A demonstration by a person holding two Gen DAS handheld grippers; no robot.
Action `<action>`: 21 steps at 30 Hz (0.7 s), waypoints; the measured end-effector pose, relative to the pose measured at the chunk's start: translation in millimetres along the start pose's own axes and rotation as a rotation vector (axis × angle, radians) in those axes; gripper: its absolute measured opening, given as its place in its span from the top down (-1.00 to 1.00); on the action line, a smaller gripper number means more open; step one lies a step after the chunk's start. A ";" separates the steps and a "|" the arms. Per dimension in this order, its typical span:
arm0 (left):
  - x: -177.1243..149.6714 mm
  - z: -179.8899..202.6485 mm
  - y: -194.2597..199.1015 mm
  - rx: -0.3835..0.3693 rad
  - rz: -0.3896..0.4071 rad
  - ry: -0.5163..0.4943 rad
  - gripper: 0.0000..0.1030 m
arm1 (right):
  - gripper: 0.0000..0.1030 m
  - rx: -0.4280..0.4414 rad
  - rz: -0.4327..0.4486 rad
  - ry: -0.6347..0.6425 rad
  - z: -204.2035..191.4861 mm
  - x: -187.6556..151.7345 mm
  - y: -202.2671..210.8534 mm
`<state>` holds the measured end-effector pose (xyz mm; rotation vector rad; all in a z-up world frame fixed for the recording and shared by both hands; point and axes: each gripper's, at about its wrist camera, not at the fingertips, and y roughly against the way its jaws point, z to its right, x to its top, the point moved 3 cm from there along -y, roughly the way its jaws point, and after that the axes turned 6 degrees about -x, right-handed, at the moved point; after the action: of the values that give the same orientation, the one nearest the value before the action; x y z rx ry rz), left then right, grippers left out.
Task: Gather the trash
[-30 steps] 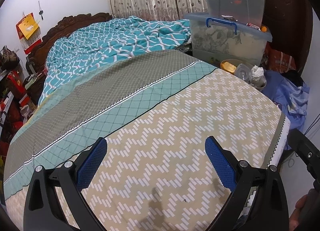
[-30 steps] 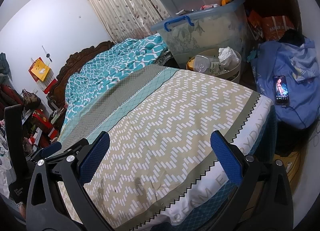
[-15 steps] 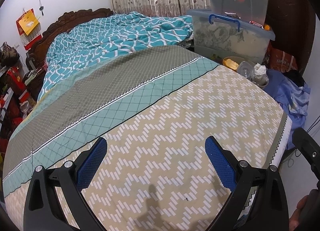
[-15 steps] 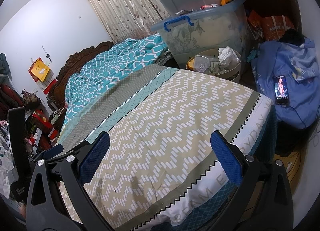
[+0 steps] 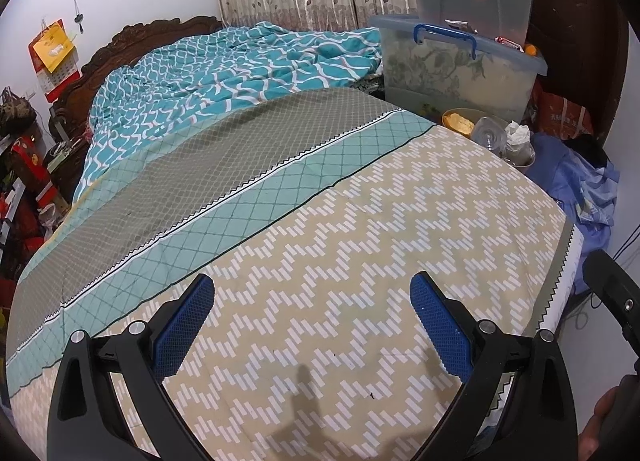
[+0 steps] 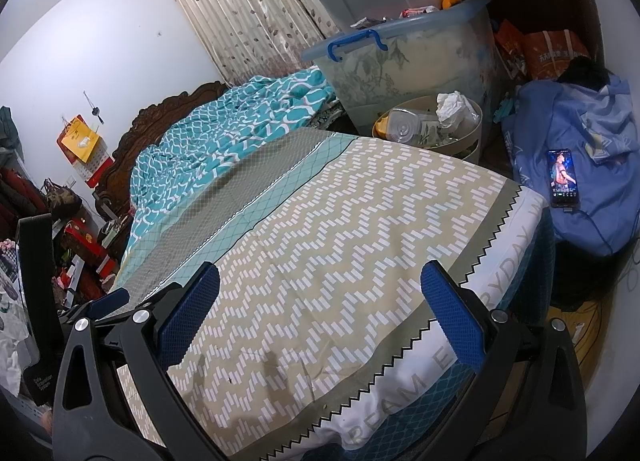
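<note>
Left wrist view: left gripper (image 5: 308,315) hangs over the bed (image 5: 360,229), fingers spread wide, nothing between them. Trash sits in the bin (image 5: 524,159) beyond the far corner.

Right wrist view: right gripper (image 6: 320,307) gapes wide too, empty; tissue (image 6: 454,107) tops the bin (image 6: 474,129), by the tub (image 6: 408,65).
</note>
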<state>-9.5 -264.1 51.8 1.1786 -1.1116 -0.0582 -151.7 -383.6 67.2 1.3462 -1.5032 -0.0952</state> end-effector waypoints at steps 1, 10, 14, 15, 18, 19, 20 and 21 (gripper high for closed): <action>0.0 0.0 0.1 0.001 0.001 -0.001 -0.83 | -0.93 0.000 0.000 0.000 0.0 0.0 0.0; 1.4 0.5 1.9 0.008 0.004 -0.005 -0.83 | -0.93 0.000 0.002 0.001 0.1 0.2 -0.6; 2.0 0.3 2.5 0.012 0.005 -0.006 -0.83 | -0.93 0.000 0.002 -0.001 0.4 0.0 -0.9; 1.3 0.5 2.5 0.014 0.004 -0.005 -0.83 | -0.93 0.000 0.002 -0.001 0.5 -0.1 -0.7; 1.8 -0.1 2.9 0.023 0.002 0.001 -0.83 | -0.93 0.001 0.002 0.000 0.4 -0.1 -0.6; 2.0 -0.6 2.9 0.027 0.001 0.002 -0.83 | -0.93 0.001 0.002 0.001 0.2 0.0 -0.8; 2.2 -1.2 3.3 0.030 0.002 0.004 -0.83 | -0.93 0.001 0.002 0.002 0.3 0.0 -0.9; 2.8 -1.0 2.6 0.033 0.003 0.005 -0.83 | -0.93 0.001 0.002 0.001 0.5 -0.5 -0.4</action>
<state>-8.7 -263.8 55.6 1.2064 -1.1136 -0.0351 -151.9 -383.6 66.4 1.3452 -1.5042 -0.0930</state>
